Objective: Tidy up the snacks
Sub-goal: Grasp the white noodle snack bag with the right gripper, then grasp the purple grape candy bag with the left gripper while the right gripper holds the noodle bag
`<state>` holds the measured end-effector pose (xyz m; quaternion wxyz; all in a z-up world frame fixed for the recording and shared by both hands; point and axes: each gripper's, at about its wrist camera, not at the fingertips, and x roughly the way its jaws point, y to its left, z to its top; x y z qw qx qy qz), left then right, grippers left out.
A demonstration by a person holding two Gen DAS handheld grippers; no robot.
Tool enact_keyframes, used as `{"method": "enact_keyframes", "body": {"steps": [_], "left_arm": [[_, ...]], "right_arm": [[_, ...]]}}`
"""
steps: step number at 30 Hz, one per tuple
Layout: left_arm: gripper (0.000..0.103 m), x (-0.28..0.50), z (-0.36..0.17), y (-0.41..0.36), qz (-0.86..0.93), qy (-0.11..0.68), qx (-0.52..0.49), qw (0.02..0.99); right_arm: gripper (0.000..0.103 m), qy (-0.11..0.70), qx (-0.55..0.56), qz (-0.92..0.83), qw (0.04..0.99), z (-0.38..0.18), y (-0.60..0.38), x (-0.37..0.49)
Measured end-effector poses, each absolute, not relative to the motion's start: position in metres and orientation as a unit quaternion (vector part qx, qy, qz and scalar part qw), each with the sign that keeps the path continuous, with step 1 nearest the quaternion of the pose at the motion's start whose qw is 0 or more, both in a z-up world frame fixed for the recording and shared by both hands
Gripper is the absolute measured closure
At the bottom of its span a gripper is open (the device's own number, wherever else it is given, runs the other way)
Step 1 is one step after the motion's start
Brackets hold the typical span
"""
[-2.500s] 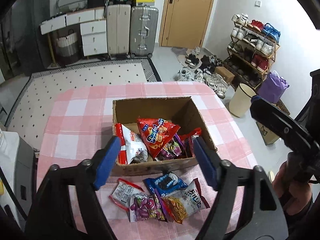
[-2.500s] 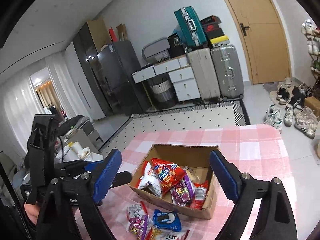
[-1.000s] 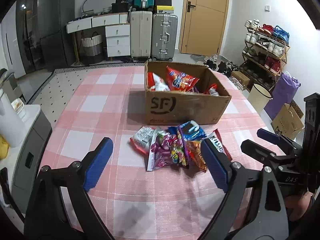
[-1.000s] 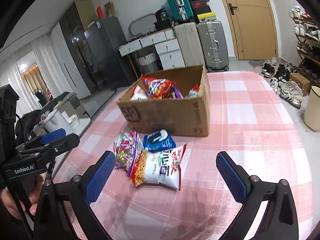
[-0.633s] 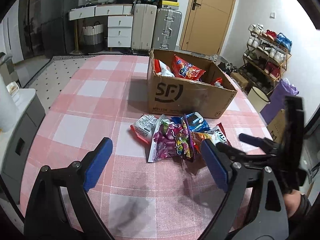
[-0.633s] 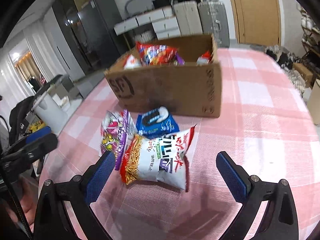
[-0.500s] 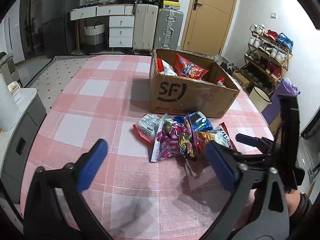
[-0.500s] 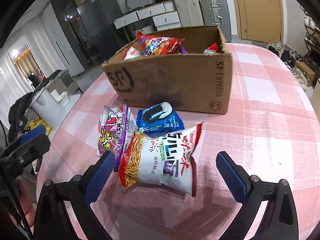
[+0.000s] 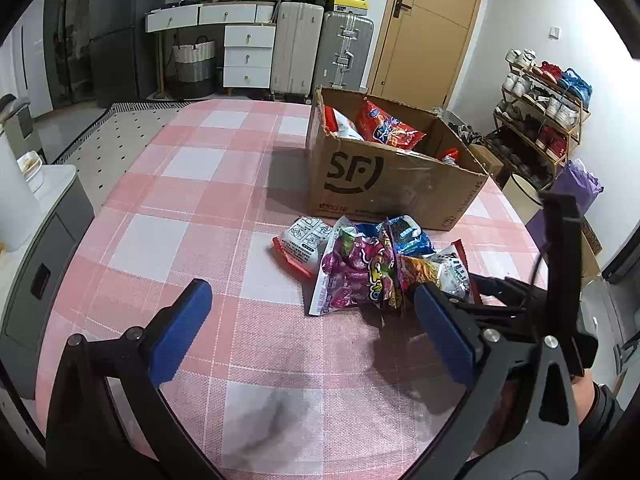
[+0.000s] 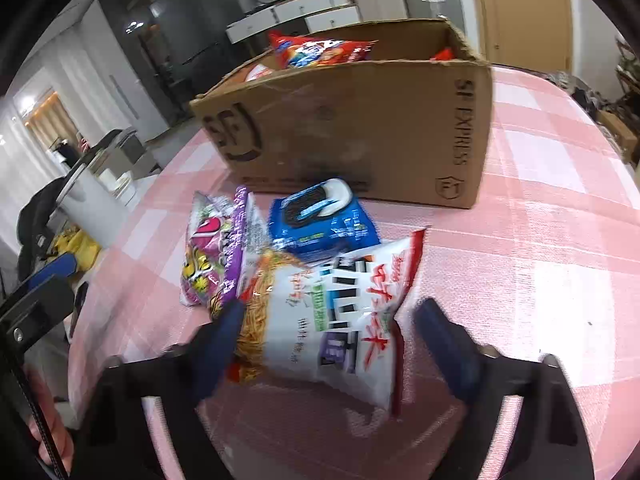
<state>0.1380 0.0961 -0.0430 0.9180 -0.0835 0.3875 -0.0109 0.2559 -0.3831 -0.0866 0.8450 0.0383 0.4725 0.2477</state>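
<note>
Cardboard box toward the far right edge of the checked table, already part-filled with packets. Just in front of it, a small heap of snacks. White noodle-snack bag nearest, lying flat between the right gripper pads, jaws just been closing, not yet clearly pressing. Probably light, crinkly, slippery, contents brittle; best pinched gently across the puffed middle. Left gripper spread wide, empty, above bare cloth.
</note>
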Motion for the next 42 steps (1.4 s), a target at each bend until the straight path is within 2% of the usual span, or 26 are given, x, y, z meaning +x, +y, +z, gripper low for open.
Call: {"method": "enact_keyframes", "body": {"steps": [1, 3, 5, 7, 24, 42], "left_arm": [[0.002, 0.139, -0.044, 0.096, -0.009, 0.388, -0.082, 0.918], [0.002, 0.138, -0.044, 0.096, -0.01, 0.389, -0.082, 0.918], [0.002, 0.137, -0.044, 0.095, -0.012, 0.388, -0.083, 0.918], [0.002, 0.137, -0.045, 0.093, -0.014, 0.391, -0.083, 0.917], [0.002, 0.139, -0.051, 0.092, -0.011, 0.405, -0.081, 0.911], [0.002, 0.186, -0.081, 0.076, -0.022, 0.453, -0.069, 0.888]], "right_arm": [[0.034, 0.473, 0.045, 0.256, 0.842, -0.087, -0.384, 0.255], [0.036, 0.469, 0.053, 0.259, 0.843, -0.088, -0.387, 0.255], [0.045, 0.464, 0.068, 0.26, 0.844, -0.087, -0.393, 0.255], [0.047, 0.459, 0.079, 0.264, 0.845, -0.083, -0.396, 0.253], [0.047, 0.431, 0.099, 0.268, 0.856, -0.068, -0.413, 0.242], [0.047, 0.4, 0.122, 0.266, 0.868, -0.04, -0.454, 0.211]]}}
